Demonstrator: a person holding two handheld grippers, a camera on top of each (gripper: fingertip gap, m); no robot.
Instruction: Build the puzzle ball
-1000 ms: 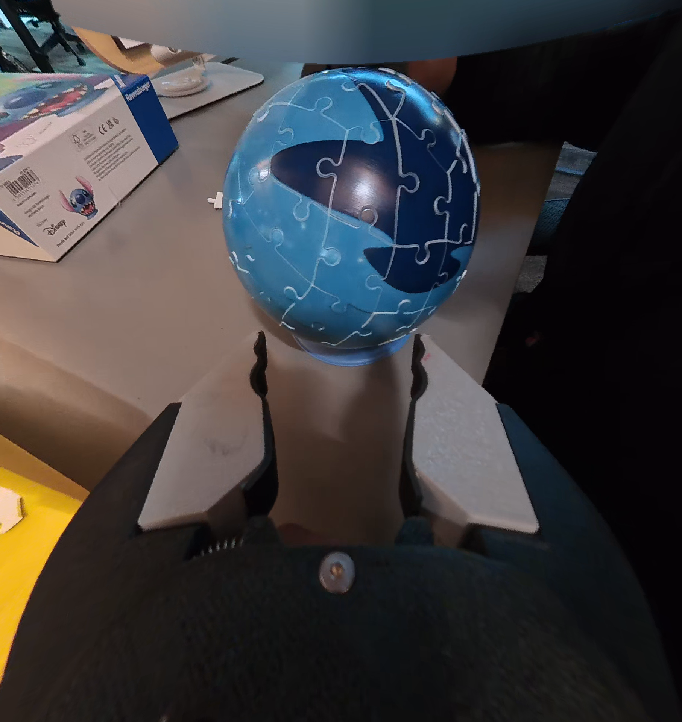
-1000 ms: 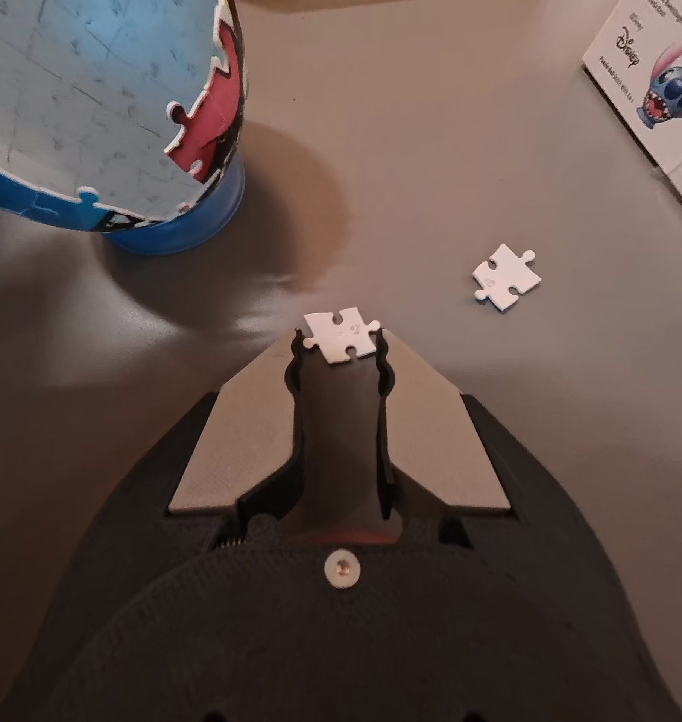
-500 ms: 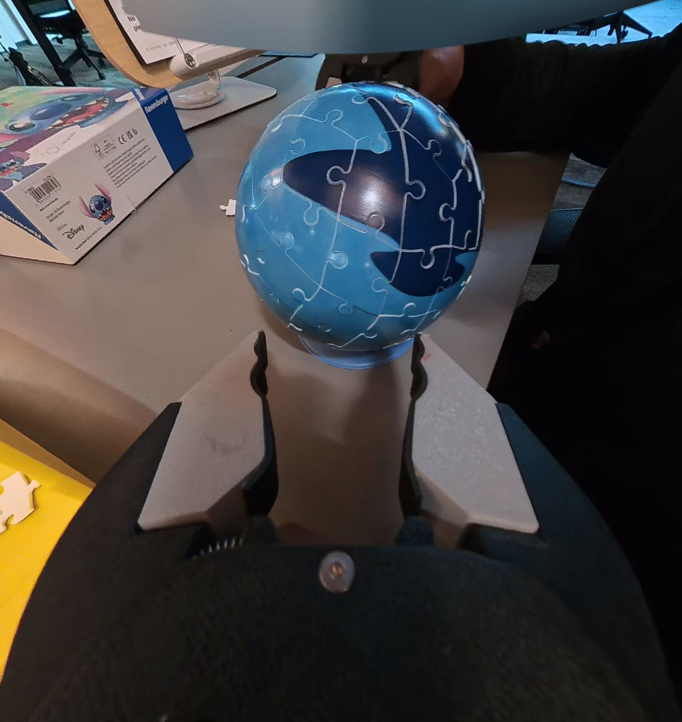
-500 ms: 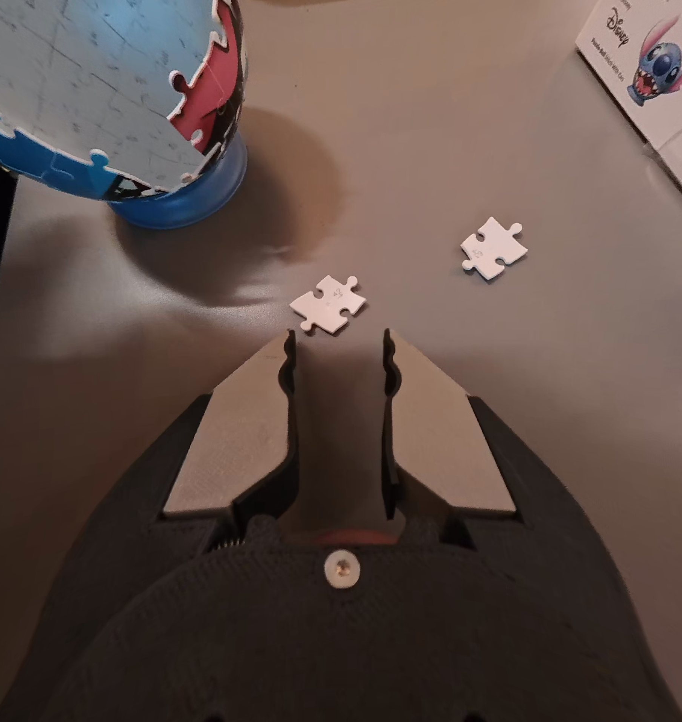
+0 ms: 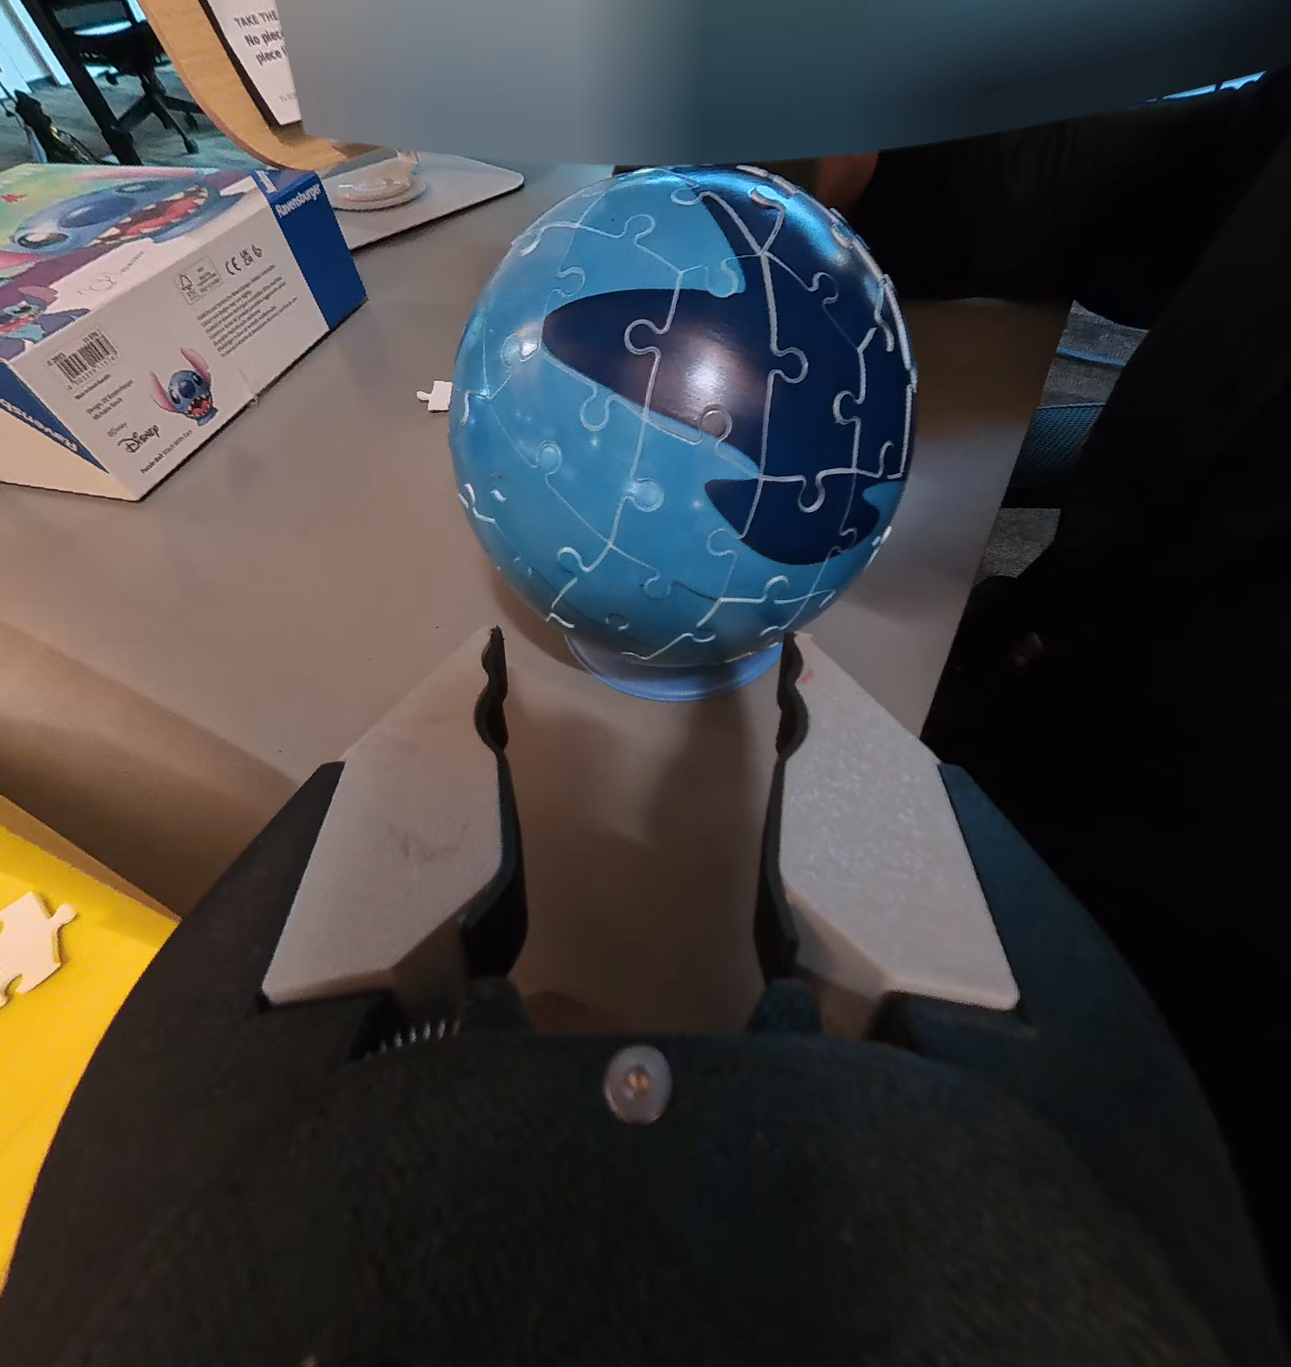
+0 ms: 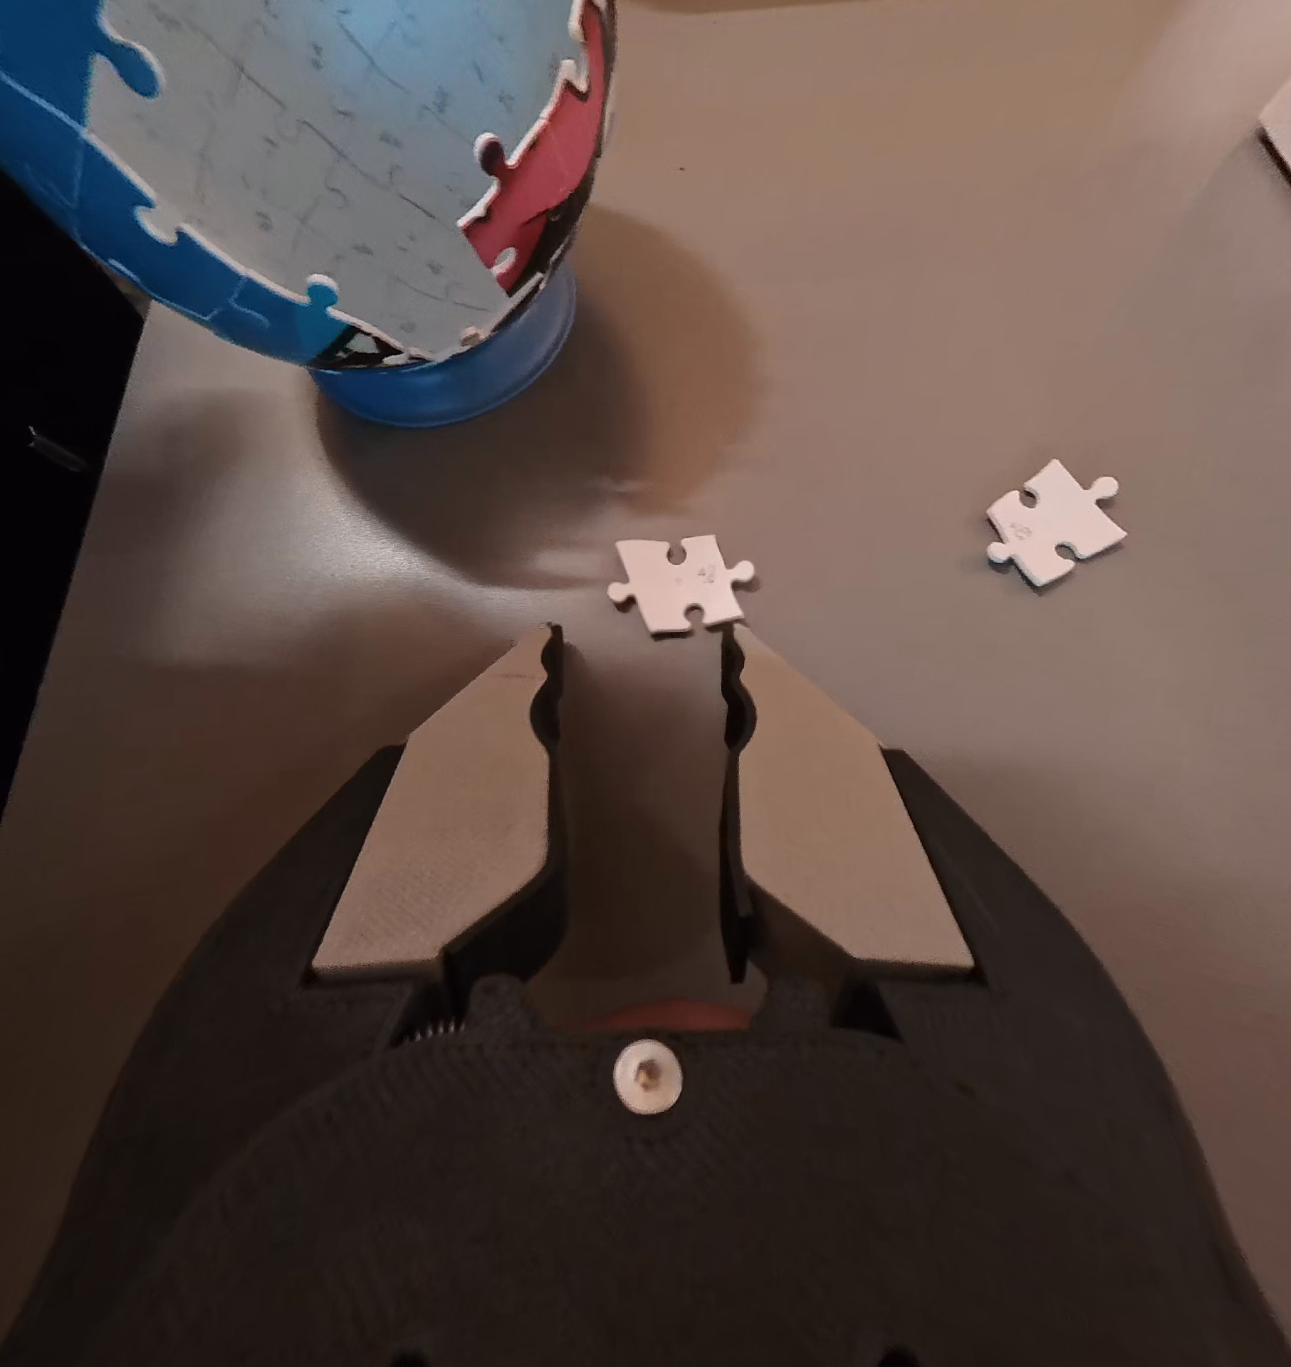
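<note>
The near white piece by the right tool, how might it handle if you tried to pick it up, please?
The piece lies flat on the smooth table, so it would probably slide rather than lift. It looks thin and light, likely stiff. The open right tool may need an edge.

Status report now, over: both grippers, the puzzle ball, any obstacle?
Left gripper open, empty. Right gripper open, empty, just short of nearest white puzzle piece. Blue puzzle ball on its stand, gap unfilled. Nothing in the way.
</note>
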